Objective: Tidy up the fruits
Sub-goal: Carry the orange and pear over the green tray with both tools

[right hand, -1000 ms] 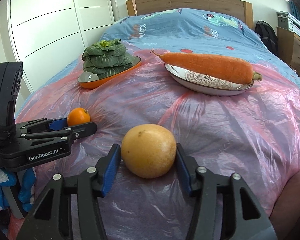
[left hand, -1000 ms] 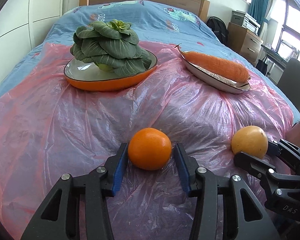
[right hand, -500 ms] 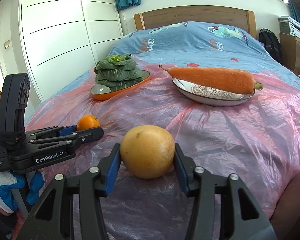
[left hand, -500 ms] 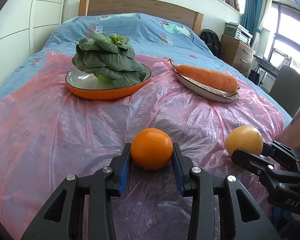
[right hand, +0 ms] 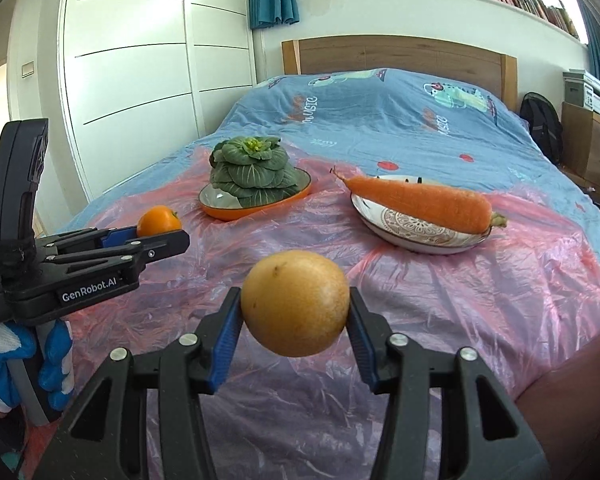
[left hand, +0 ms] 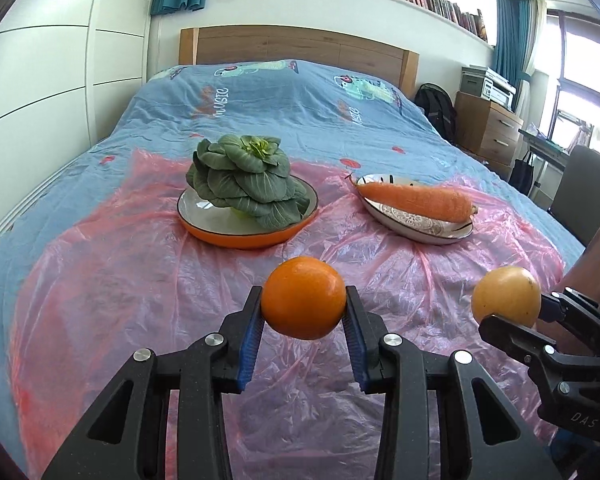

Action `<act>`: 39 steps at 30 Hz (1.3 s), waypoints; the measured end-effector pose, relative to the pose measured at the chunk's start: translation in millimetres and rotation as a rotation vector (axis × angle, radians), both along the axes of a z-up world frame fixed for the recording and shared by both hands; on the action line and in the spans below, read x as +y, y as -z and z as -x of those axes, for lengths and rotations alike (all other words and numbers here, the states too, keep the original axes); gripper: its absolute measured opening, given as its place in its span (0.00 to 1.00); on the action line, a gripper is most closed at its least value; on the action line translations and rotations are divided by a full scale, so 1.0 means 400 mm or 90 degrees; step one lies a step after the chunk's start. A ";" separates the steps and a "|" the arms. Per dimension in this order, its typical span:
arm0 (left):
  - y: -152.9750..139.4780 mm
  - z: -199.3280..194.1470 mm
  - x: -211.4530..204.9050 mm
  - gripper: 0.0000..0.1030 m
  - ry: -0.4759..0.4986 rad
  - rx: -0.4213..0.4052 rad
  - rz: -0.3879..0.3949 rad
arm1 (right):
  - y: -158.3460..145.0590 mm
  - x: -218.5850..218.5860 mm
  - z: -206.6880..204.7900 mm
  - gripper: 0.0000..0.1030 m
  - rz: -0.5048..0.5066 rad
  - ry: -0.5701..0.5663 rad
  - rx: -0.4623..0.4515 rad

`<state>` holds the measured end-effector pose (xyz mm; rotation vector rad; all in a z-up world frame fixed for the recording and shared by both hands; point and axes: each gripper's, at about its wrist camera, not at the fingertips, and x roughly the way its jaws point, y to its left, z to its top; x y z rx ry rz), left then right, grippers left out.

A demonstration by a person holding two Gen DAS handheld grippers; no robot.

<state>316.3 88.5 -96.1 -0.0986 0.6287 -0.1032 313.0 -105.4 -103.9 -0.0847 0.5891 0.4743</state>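
Risk is either round fruit rolling out of its two-point pinch if tilted or jolted: left gripper [left hand: 303, 320] clamped nearly closed on the orange [left hand: 303, 298], right gripper [right hand: 295, 316] wider, clamped on the yellow fruit [right hand: 295, 303], both lifted clear of the pink plastic sheet [right hand: 440, 304], short of the plates.

Bright daylight enters from the windows [left hand: 580, 56] at the right and blows them out white. The plastic sheet [left hand: 140, 280] glints. Both views are sharp, bowed by fisheye, with dark corners.
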 end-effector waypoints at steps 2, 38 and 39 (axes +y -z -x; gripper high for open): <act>-0.038 0.025 -0.001 0.32 0.002 -0.005 0.011 | -0.030 -0.011 0.025 0.70 -0.002 0.007 -0.005; -0.218 0.597 -0.298 0.32 0.137 0.078 -0.008 | -0.175 -0.309 0.660 0.70 0.021 0.181 0.115; -0.221 0.605 -0.319 0.32 0.147 0.080 -0.012 | -0.178 -0.325 0.668 0.70 0.020 0.188 0.113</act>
